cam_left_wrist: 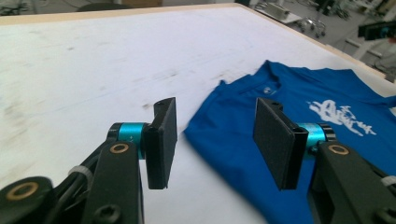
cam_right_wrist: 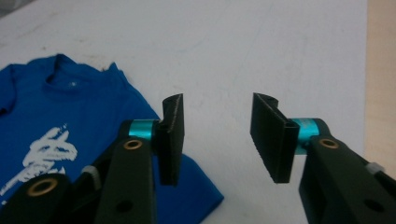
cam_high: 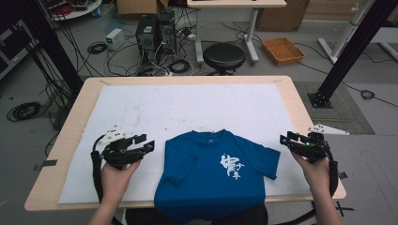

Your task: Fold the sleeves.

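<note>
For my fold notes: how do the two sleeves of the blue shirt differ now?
The left sleeve is folded inward onto the shirt's body; the right sleeve lies spread outward on the white cloth. The left claw is apart from its sleeve; the right claw is near its sleeve. Both sleeves are short and blue.

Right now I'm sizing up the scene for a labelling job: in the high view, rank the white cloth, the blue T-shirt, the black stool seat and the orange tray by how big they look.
1. white cloth
2. blue T-shirt
3. black stool seat and orange tray: they look alike, and both sit farther from the camera, so no ranking.
</note>
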The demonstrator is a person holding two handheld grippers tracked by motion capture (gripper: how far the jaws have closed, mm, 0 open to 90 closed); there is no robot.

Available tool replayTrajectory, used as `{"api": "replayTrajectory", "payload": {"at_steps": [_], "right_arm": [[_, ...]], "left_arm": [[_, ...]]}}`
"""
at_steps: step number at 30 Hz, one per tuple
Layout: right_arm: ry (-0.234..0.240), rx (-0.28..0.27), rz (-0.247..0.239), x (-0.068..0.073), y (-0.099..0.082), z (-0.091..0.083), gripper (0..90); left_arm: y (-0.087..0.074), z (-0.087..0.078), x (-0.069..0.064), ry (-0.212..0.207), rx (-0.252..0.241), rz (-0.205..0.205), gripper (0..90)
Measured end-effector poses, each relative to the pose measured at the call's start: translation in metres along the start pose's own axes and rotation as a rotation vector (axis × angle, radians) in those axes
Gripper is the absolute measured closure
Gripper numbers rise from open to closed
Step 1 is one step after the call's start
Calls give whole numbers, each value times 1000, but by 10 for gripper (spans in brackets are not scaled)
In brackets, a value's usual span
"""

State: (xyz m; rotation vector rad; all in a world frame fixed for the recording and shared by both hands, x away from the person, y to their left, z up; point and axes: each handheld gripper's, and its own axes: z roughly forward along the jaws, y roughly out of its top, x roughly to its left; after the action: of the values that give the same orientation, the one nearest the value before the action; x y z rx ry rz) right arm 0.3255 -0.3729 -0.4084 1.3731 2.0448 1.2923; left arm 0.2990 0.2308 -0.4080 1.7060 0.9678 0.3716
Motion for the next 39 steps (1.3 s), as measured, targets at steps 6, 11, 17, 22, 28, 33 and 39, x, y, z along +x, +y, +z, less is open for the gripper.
{"api": "replayTrajectory", "payload": {"at_steps": [6,11,17,22,28,33,39], "right_arm": [[22,108,17,-7,-16,10,676],[25,173,21,-7,-20,18,677],[33,235,19,-7,-24,25,731],[33,254,-10,-4,-24,27,844],[57,203,-30,6,-14,18,890],[97,171,-51,25,-1,12,890],[156,147,-117,74,20,16,889]], "left_arm": [[-7,-13,13,14,-17,-28,496],[-9,-11,15,5,-3,-32,497],[-9,-10,14,3,4,-31,501],[-9,-12,14,18,7,-26,570],[-9,-12,15,34,6,-40,576],[-9,-11,16,28,9,-36,575],[-9,-8,15,19,22,-42,575]]}}
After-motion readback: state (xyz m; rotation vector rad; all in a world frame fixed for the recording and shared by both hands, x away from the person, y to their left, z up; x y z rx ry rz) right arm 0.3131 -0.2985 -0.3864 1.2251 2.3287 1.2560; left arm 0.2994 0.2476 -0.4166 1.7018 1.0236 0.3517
